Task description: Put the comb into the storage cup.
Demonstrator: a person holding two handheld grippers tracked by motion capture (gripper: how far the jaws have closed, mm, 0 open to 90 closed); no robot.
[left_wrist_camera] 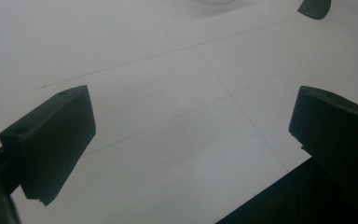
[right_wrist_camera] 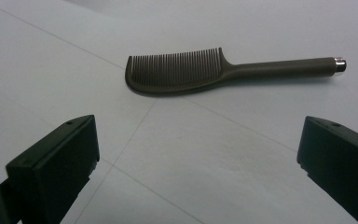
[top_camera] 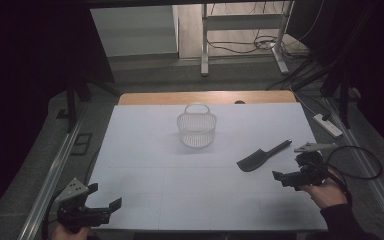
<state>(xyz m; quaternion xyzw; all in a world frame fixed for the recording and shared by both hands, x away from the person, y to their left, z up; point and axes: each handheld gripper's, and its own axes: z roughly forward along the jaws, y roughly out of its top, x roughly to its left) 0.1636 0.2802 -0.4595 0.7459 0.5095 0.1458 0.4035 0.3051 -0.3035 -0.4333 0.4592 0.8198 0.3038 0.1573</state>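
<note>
Two claws released: left claw (top_camera: 104, 198) at the surface's (top_camera: 150, 150) near-left corner, right claw (right_wrist_camera: 196, 158) facing dark comb (right_wrist_camera: 182, 70). Basket (top_camera: 196, 131) dim; its contents unreadable.

basket (top_camera: 196, 127) stands mid-table (top_camera: 145, 150) toward the far edge; comb (top_camera: 262, 156) lies nearer, to its right.

Right tongs (right_wrist_camera: 198, 158) spread wide, jaws empty, low over white worktop (right_wrist_camera: 242, 154); dark comb (right_wrist_camera: 191, 72) lies flat ahead, teeth toward camera, handle extending right, silver end cap; no contact.
</note>
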